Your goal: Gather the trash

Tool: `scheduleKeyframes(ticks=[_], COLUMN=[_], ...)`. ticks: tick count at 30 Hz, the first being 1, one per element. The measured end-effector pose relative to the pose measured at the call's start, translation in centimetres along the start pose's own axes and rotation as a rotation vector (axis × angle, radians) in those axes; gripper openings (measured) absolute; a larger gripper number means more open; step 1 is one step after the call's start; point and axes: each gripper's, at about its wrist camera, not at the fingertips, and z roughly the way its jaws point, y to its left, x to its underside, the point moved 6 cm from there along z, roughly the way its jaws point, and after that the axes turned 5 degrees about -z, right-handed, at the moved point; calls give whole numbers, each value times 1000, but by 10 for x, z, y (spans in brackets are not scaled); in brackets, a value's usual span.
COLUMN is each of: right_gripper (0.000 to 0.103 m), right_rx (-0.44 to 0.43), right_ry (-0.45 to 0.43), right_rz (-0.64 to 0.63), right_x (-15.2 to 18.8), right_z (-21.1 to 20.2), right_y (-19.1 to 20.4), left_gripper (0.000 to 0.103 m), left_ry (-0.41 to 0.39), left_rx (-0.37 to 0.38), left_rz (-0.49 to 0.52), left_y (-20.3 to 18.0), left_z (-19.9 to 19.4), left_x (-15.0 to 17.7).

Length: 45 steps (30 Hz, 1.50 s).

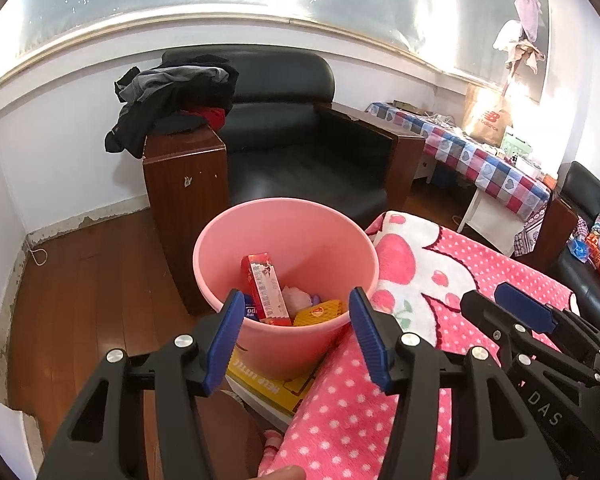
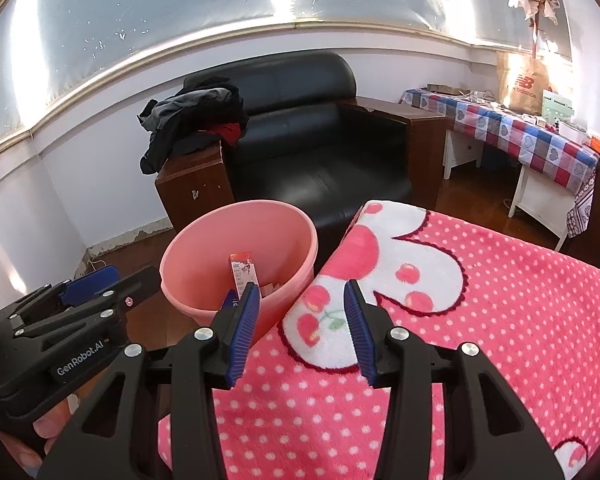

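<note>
trash sits in round pink plastic bin [image 1: 286, 268], left of the pink dotted blanket [image 2: 460, 320].
left gripper [image 1: 296, 308] and right gripper [image 2: 300, 304] both gape, holding nothing; red cardboard carton [image 1: 266, 290] looks light, stiff, best pinched across its flat faces.

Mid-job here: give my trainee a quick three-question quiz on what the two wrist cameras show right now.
1. True or false: the left gripper is holding trash.
2. What stands tallest in the pink bin? A) a red carton B) a glass bottle C) a shoe
3. What covers the surface under the right gripper?

Key:
1. False; both grippers are open and empty.
2. A, the red carton.
3. A pink polka-dot blanket.
</note>
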Motion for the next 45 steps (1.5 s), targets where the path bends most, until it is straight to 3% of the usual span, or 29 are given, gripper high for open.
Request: scheduleKeyframes(ticks=[45], right_gripper=[45], right_rx=[9], right_ry=[-58], right_rz=[-15], right_x=[17], right_z=[-44], right_y=[13], left_gripper=[51], left_ry=[-67], left_rx=[18], left_rz=[20], left_y=[-3], left_z=[-54], left_x=[18])
